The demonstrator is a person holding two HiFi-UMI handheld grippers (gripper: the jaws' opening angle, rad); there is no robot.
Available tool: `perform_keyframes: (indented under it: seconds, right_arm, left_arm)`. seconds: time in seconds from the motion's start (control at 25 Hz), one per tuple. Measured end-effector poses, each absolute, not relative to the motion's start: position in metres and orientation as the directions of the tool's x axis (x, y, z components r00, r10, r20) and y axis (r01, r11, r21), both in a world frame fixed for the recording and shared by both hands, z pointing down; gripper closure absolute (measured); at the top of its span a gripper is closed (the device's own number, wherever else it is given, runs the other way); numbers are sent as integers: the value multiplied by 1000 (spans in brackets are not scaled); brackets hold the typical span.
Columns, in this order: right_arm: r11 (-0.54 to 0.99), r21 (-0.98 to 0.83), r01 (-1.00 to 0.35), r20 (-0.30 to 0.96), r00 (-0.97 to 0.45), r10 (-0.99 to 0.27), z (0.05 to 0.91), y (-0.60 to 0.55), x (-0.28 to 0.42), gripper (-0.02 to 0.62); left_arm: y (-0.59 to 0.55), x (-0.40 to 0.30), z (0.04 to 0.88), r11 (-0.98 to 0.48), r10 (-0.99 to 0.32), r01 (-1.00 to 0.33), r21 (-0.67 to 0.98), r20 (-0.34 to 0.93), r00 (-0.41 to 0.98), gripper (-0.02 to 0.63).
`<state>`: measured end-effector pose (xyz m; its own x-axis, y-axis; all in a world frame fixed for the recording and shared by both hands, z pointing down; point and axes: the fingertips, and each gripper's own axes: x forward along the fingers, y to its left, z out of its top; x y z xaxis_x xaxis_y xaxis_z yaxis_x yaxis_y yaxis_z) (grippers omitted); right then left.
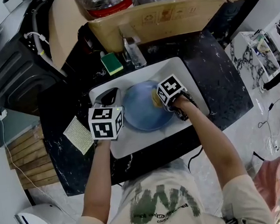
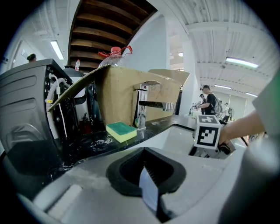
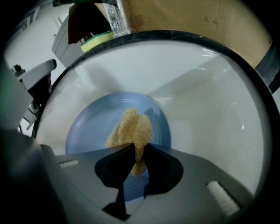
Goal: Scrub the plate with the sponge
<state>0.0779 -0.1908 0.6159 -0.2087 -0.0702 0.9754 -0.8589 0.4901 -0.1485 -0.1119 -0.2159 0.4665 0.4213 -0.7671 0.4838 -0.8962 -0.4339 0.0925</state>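
Note:
A blue plate (image 1: 142,111) lies in the white sink (image 1: 196,87). My right gripper (image 1: 160,98) is shut on a tan sponge (image 1: 155,99) that rests on the plate's right half. The right gripper view shows the sponge (image 3: 131,129) pinched in the right gripper (image 3: 138,151), pressed on the blue plate (image 3: 83,131). My left gripper (image 1: 113,96) is at the plate's left edge. In the left gripper view the left gripper (image 2: 146,175) is shut on a thin bluish plate rim (image 2: 148,192).
A green-and-yellow sponge (image 1: 111,63) lies on the black counter behind the sink, next to the faucet (image 1: 132,49). A cardboard box (image 1: 161,15) stands behind them. A pale cloth (image 1: 79,134) lies left of the sink; a dark appliance (image 1: 16,70) is at far left.

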Motion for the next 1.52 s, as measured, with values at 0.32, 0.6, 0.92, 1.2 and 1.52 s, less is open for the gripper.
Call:
perform_keyframes:
  seconds: [0.32,0.6,0.92,1.2,1.52]
  right_arm:
    - [492,-169,-854,968,-237,-79,610,-191,74,532]
    - [514,-216,-830,949,-303,-91,593,-195,50,532]
    - [549,-269,-791,928,-366,-73,586,-191,10,532]
    - [569,-319,-758,911,-410,-35,591,-179,-26,532]
    - [546,-413,-729,880,-473,35,598,-162,-58,532]
  left_arm:
    - [-216,-113,467,-431,-767,-897,94,485,420,603]
    - [-216,-113,466,-432,-768,-897,97,482,422,603]
    - [-217,-119,464,-425,-773,-900,93,480,415,603]
    - [-216,-119,464,-428,-772,-899,91,481,416,603]
    - [-214,-121,466,-428,-771,-899,90,484,415,603]
